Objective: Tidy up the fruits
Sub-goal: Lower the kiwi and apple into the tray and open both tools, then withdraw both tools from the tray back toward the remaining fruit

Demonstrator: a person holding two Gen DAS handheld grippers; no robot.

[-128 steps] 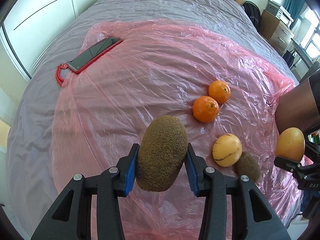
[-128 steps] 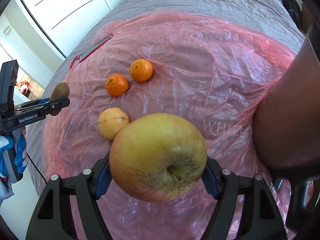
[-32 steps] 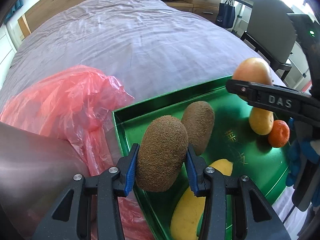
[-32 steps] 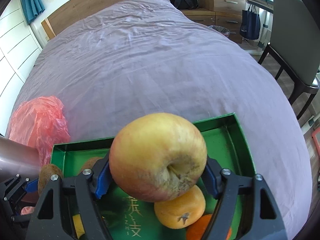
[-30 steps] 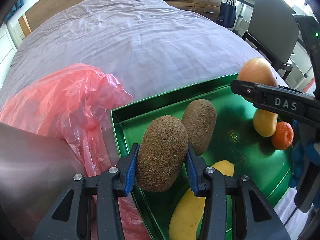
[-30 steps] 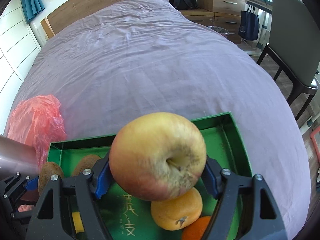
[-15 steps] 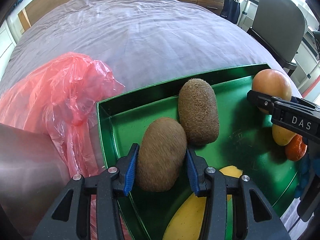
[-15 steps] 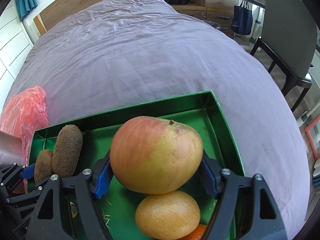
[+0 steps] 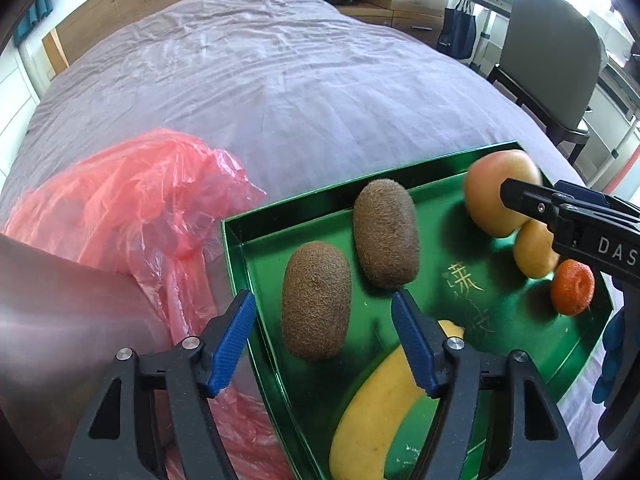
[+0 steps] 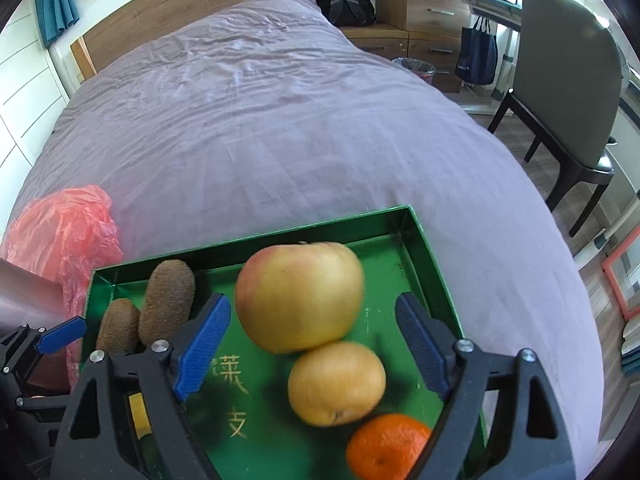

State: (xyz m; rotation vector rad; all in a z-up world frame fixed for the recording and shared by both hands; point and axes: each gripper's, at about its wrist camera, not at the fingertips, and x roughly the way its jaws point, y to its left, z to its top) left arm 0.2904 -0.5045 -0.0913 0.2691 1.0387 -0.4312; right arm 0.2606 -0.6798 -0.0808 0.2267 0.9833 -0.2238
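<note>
Between your left tongs [image 9: 322,332]: a kiwi [image 9: 316,300] lies in the green tray [image 9: 240,236]; the blue pads stand clear of it on both sides, jaws opening, nothing gripped.
Just beyond the left tongs: a second kiwi [image 9: 386,234], beside the first.
Between your right tongs [image 10: 310,346]: the apple [image 10: 300,296] sits in the tray, slightly blurred; jaws opening, pads apart from it, released.
Just nearer than the apple: a yellow-orange citrus fruit [image 10: 336,384] touching it, then a mandarin [image 10: 386,440].
Under the left tongs' right finger: a banana [image 9: 376,412], cut off at the frame's bottom edge.
Left of the left tongs: a crumpled pink plastic bag [image 9: 132,216] against the tray.
Hard to read: gold characters [image 9: 466,284] on the tray floor.
</note>
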